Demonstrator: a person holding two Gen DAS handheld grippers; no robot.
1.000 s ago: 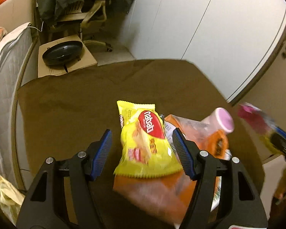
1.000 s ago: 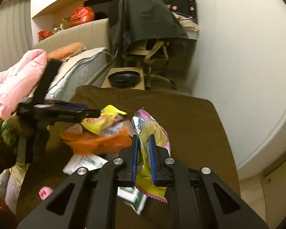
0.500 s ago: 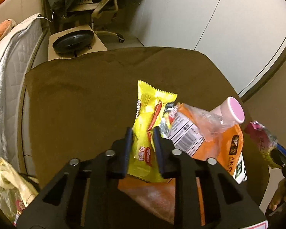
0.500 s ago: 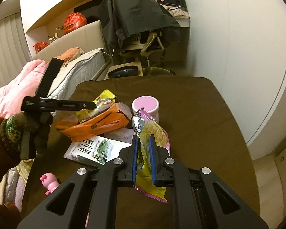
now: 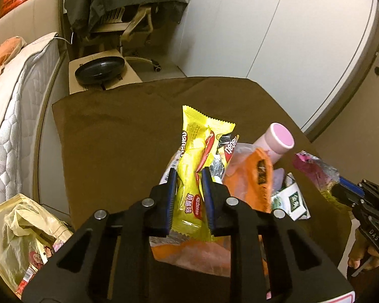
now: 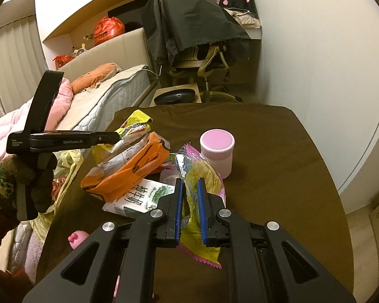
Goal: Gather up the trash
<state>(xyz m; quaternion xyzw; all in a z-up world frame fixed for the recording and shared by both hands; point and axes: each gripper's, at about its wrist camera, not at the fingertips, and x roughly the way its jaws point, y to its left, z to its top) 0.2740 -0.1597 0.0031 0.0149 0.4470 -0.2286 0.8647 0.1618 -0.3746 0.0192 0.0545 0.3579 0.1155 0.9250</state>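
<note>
Closed since the earlier frame, from wide apart to clamped: left gripper (image 5: 189, 193), now pinching the yellow snack wrapper (image 5: 198, 166) between its blue pads and lifted off the heap, wrapper standing up-frame from the jaws along its long axis, top seam toward frame centre. Left-wrist view, below and right of the wrapper: orange bag (image 5: 250, 176), pink-lidded jar (image 5: 278, 142) behind it, green-and-white carton (image 5: 294, 199) at the right, all on the brown table (image 5: 118, 136). Lower left of the frame, off the table edge: pale plastic trash bag (image 5: 22, 229), open mouth toward the camera, likely the drop point; nearer this gripper than the other, so wrapper to travel left and down. Far right edge: right gripper holding a pink crumpled wrapper (image 5: 313, 166). Right-wrist view: right gripper (image 6: 189, 197) shut tight on the pink-and-yellow chip bag (image 6: 204, 174), bag rising up-frame from the jaws, unchanged from before. Left gripper at mid-left, hand-held, yellow wrapper at its tip above the orange bag. Small pink toy (image 6: 77, 237) lower left on the table.
</note>
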